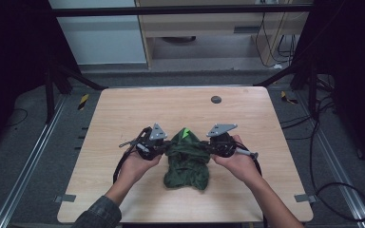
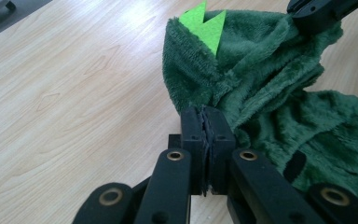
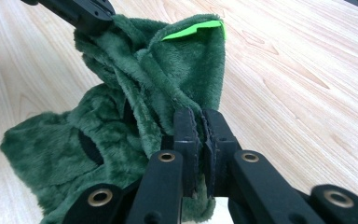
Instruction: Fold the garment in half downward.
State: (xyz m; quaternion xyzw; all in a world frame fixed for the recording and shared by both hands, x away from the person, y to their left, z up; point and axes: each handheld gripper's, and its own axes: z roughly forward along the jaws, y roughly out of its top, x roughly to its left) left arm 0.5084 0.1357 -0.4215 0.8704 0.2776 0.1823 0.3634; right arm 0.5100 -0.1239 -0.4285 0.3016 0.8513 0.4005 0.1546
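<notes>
Between both hand-held grippers — left (image 1: pixel 164 148), right (image 1: pixel 212 148) — green plush garment (image 1: pixel 186 164); each clamped on its edge.

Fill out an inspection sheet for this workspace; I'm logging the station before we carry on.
Surface: wooden table, bare apart from the work and a small dark round mark.
Job's things: dark green plush garment with a bright green felt piece, its top lifted.
Clutter: nothing seen.
Grippers: left gripper and right gripper both shut on the garment.
Cables: black cables on the floor.
Surroundings: grey floor, dark frame, cabinet behind.
</notes>
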